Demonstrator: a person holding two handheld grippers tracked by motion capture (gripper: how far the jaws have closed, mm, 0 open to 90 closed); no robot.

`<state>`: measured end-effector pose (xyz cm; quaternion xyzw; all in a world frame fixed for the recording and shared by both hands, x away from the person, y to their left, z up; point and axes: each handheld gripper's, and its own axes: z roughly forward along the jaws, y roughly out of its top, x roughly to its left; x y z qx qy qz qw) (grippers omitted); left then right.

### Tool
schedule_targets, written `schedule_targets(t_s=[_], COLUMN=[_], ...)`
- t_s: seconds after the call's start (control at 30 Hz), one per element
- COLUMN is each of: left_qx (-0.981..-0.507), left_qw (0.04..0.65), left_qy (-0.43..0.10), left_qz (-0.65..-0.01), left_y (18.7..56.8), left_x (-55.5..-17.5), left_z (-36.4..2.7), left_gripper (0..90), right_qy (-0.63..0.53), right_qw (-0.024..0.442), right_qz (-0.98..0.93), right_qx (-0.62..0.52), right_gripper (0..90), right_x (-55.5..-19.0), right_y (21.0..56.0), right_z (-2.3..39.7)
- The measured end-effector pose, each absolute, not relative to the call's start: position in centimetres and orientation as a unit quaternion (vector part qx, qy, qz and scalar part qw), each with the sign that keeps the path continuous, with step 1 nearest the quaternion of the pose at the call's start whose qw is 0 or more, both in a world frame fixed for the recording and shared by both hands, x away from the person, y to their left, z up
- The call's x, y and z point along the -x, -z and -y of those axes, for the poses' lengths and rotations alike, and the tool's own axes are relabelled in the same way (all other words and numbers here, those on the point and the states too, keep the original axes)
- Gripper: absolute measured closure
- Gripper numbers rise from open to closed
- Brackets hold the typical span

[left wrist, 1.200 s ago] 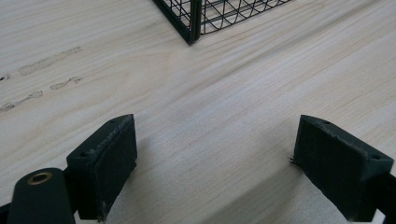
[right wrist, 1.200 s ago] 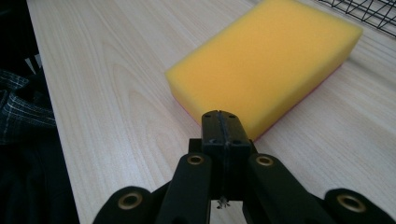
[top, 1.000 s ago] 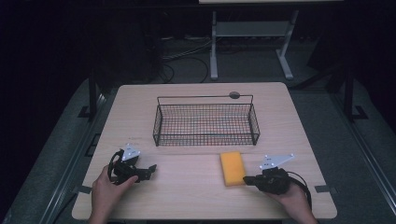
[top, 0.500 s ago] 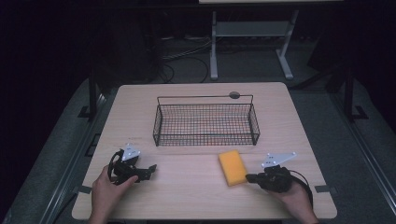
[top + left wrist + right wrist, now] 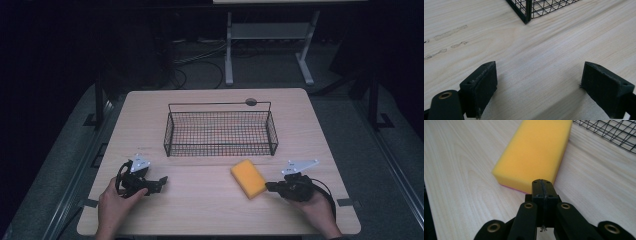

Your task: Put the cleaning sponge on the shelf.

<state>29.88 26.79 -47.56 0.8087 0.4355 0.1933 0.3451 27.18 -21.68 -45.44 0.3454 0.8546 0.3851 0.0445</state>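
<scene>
Pressing shut right gripper vs sponge end, held low.

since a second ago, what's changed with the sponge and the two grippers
The yellow sponge has turned on the table: it lay square a second ago and now sits slanted, its near end swung toward the right gripper, whose shut jaws touch that end, pushing rather than gripping. The left gripper, open, and the wire basket stayed put.

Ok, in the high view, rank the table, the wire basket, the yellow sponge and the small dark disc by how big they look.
1. table
2. wire basket
3. yellow sponge
4. small dark disc, which sits farthest from the camera, so it may look a little smaller than it is, though the order seems safe.
</scene>
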Motion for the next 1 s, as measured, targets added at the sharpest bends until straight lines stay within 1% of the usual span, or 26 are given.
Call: schedule_targets(t_s=[0.57, 0.73, 0.9, 1.0], left_qx=[-0.809, -0.809, -0.809, -0.809], left_qw=[0.345, 0.345, 0.345, 0.345], left_qy=[-0.193, -0.193, -0.193, -0.193], left_qz=[-0.436, -0.436, -0.436, -0.436], left_y=[47.6, 47.6, 47.6, 47.6], left_x=[-29.9, -29.9, -29.9, -29.9], left_z=[-26.8, -26.8, -26.8, -26.8], left_gripper=[12.6, 12.6, 12.5, 12.6], right_qy=[-0.375, -0.379, -0.375, -0.371], right_qw=[0.060, 0.055, 0.051, 0.051], right_qz=[-0.856, -0.856, -0.857, -0.859], right_qx=[-0.350, -0.347, -0.350, -0.349], right_gripper=[90.0, 89.7, 81.0, 73.6], right_x=[-28.5, -28.4, -28.4, -28.4], right_y=[45.6, 45.2, 44.8, 44.6], right_z=[21.9, 21.9, 22.0, 22.0])
